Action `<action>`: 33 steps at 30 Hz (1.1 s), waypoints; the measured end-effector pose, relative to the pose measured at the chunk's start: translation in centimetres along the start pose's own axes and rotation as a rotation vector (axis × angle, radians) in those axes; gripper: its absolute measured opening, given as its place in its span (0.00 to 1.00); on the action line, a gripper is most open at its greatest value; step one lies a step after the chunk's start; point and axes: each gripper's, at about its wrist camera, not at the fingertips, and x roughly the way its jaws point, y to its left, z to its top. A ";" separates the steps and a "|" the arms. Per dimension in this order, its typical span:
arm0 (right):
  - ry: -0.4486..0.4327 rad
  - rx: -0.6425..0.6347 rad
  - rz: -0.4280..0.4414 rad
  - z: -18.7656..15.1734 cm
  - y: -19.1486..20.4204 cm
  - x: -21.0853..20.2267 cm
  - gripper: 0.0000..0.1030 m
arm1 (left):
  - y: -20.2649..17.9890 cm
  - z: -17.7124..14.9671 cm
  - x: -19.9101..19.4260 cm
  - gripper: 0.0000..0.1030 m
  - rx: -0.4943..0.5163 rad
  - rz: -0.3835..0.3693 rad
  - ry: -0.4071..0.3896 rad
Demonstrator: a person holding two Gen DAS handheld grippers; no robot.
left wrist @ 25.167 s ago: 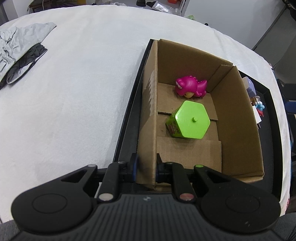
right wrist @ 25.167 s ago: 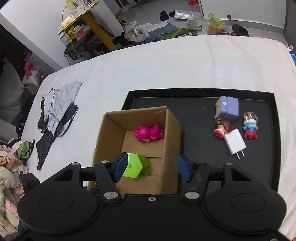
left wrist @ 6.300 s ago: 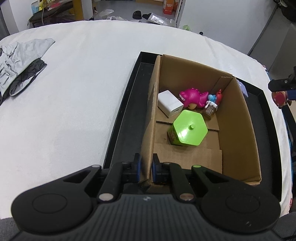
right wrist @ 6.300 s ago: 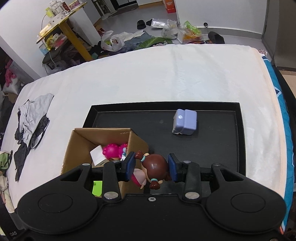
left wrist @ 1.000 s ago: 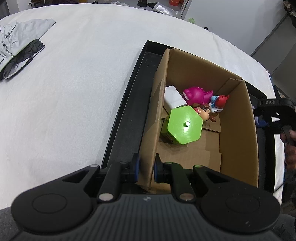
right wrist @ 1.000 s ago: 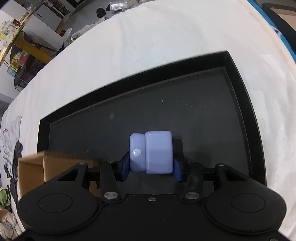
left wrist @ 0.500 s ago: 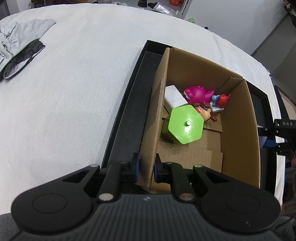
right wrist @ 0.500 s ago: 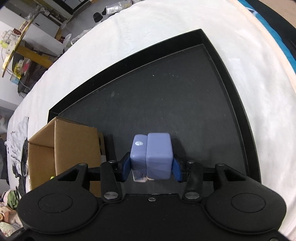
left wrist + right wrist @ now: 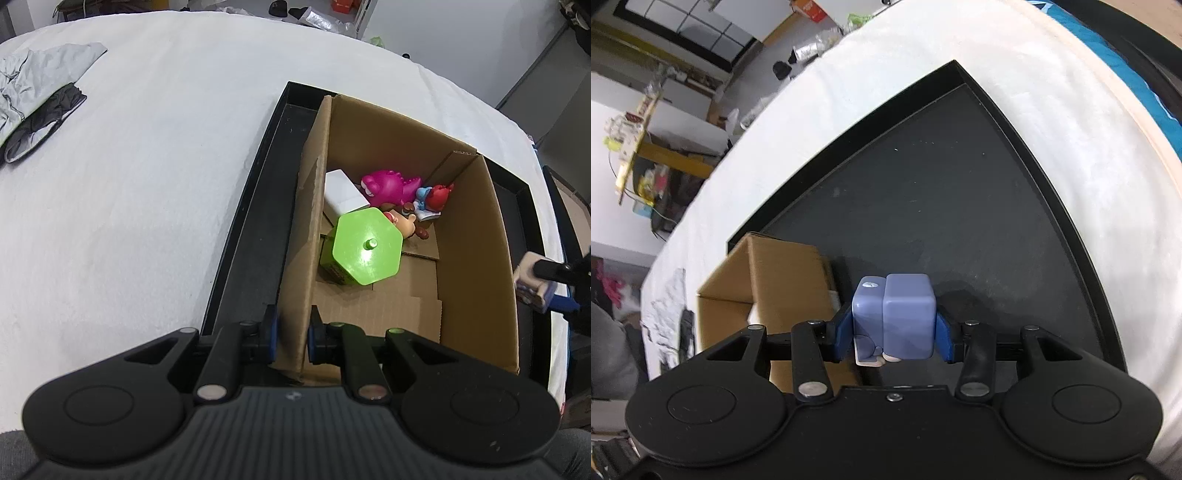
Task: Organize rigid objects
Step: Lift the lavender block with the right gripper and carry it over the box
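The right gripper [image 9: 894,341] had lifted the lavender block [image 9: 894,317], pinched, off the tray [image 9: 960,206]. The left gripper [image 9: 290,338] clamped the box wall [image 9: 306,221]. 1 item remained unboxed.

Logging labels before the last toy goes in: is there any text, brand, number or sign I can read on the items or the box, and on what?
No legible text anywhere.
Green hexagonal container: a dark label on its side, too blurred to read.
Left hand-held gripper: a small pale mark on its body, unreadable.
Lavender cube toy: a small pale emblem on top, no letters discernible.
Cardboard box: no print visible.
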 end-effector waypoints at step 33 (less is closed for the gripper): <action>-0.048 -0.091 -0.008 -2.3 10.2 -0.6 0.43 | 1.7 -0.2 -0.1 0.15 -0.025 -0.097 -0.003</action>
